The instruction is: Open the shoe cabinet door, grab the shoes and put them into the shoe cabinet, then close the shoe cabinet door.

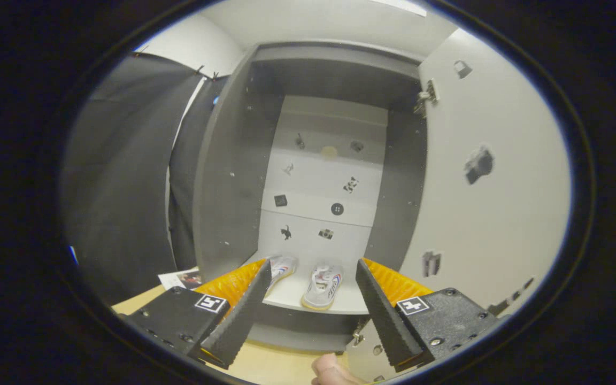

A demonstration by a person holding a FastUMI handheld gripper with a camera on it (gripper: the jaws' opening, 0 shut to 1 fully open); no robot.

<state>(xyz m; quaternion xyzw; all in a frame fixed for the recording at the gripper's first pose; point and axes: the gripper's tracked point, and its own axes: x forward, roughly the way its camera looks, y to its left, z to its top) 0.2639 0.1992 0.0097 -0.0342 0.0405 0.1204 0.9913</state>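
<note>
The shoe cabinet [233, 160] stands ahead with its door [490, 182] swung open to the right. Two white shoes with red and blue stripes rest side by side on the cabinet's bottom shelf [294, 297]: one shoe [324, 287] lies between my fingers, the other shoe [281, 267] is partly hidden behind the left finger. My gripper [313, 270] is open, a little in front of the shelf, holding nothing. Both shoes lie beyond the fingertips.
The cabinet's white back panel [324, 182] carries several small dark stickers, as does the door. A hinge [426, 97] sits at the door's top. A fingertip of a person's hand [332, 370] shows below the fingers. A paper [182, 279] lies on the wooden floor [276, 363] left of the cabinet.
</note>
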